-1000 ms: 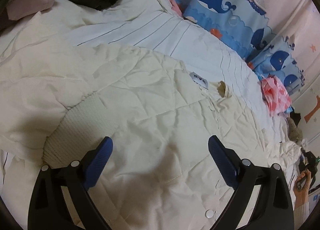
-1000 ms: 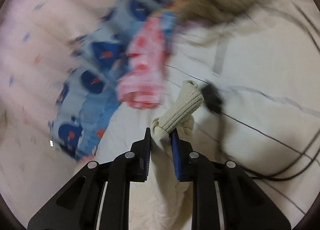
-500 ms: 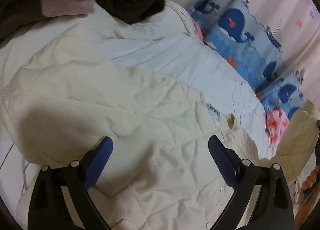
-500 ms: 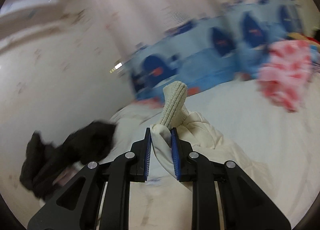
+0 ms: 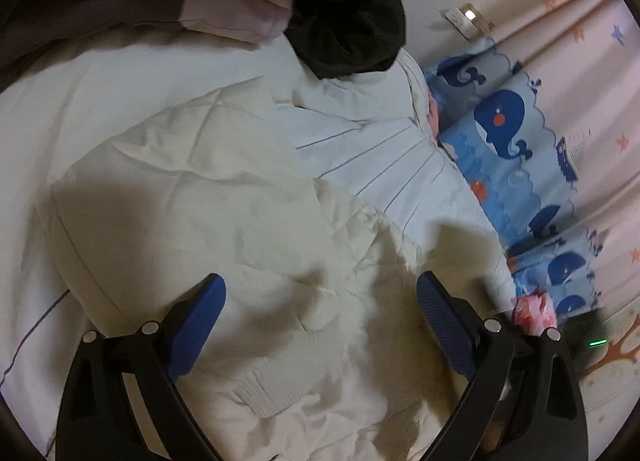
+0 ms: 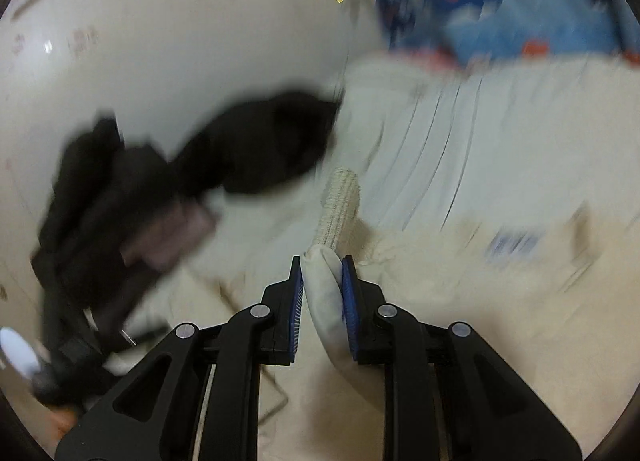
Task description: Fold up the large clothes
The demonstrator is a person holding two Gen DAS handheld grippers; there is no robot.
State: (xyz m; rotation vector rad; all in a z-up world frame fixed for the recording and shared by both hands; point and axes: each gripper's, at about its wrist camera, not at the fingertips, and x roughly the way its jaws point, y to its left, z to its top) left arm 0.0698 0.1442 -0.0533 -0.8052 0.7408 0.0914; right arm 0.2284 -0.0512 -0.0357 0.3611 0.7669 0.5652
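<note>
Sleeve (image 6: 326, 293) sits between the pads of the right gripper (image 6: 323, 281), its ribbed cuff (image 6: 340, 209) poking out past the fingertips. The jaws have just been opening a little, yet the cloth between them looks pinched, so the right gripper is grasping the sleeve, though loosely. The left gripper (image 5: 320, 317) is released, its jaws wide and nothing between them, hovering over the jacket (image 5: 224, 197).

The cream jacket lies spread on the bed (image 5: 384, 165), one ribbed cuff (image 5: 280, 381) already laid across its body near the left fingers. Dark clothes (image 5: 352, 29) are heaped at the far edge, and a whale-print pillow (image 5: 504, 129) leans along the wall side.

The main risk, as I judge it, is the sleeve slipping out early: the right view is smeared with motion, and a slackening grip on a fast swing could drop the cuff short of the jacket's middle, leaving a crooked fold. The padded cloth may also spring back once let go. With the left gripper not pressing anything, the jacket body could drag or bunch under the pull. The dark heap lies near enough that a wide swing might snag it.
</note>
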